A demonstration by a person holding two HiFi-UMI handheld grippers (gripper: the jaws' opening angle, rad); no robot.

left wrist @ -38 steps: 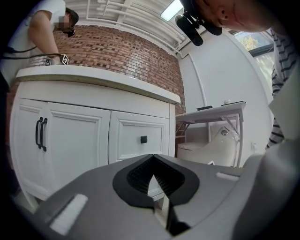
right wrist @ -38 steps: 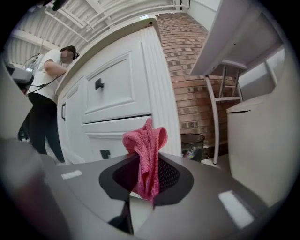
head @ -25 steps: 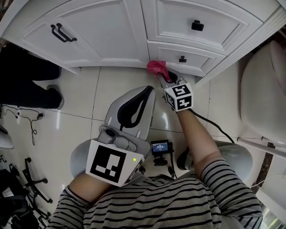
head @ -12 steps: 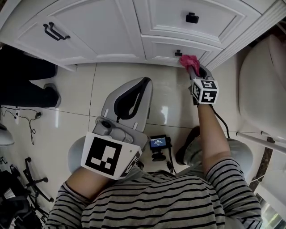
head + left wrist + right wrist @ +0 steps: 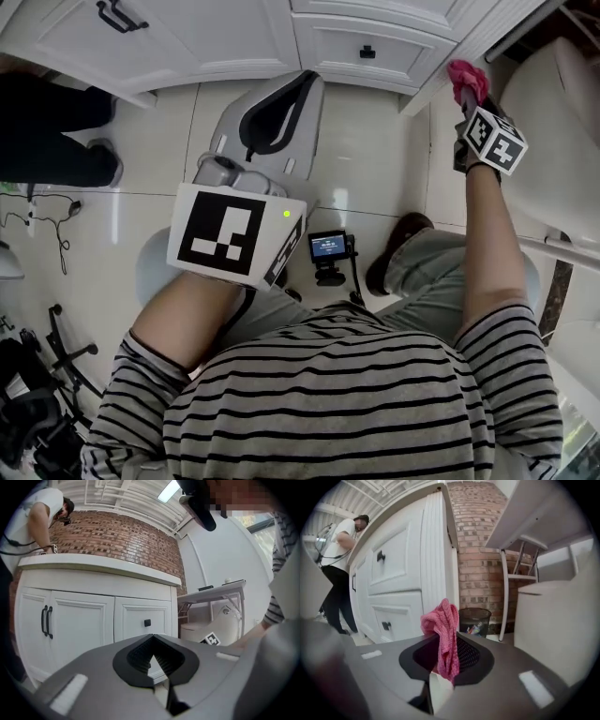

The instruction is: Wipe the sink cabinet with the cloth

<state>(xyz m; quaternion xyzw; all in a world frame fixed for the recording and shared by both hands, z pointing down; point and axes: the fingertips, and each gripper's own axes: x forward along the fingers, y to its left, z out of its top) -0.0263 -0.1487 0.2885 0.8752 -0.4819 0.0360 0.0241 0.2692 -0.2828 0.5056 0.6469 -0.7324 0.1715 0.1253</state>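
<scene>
The left gripper (image 5: 152, 653) is held before the sink cabinet (image 5: 93, 616), jaws shut together on nothing. Over at right, the pink cloth (image 5: 443, 630) is clamped in the right gripper (image 5: 440, 663), just beside the cabinet's corner.

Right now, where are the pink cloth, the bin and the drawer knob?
cloth (image 5: 443, 620), right gripper view, its bunched top.
bin (image 5: 480, 618), right gripper view, its mesh front wall.
knob (image 5: 367, 52), head view, its black middle.
</scene>
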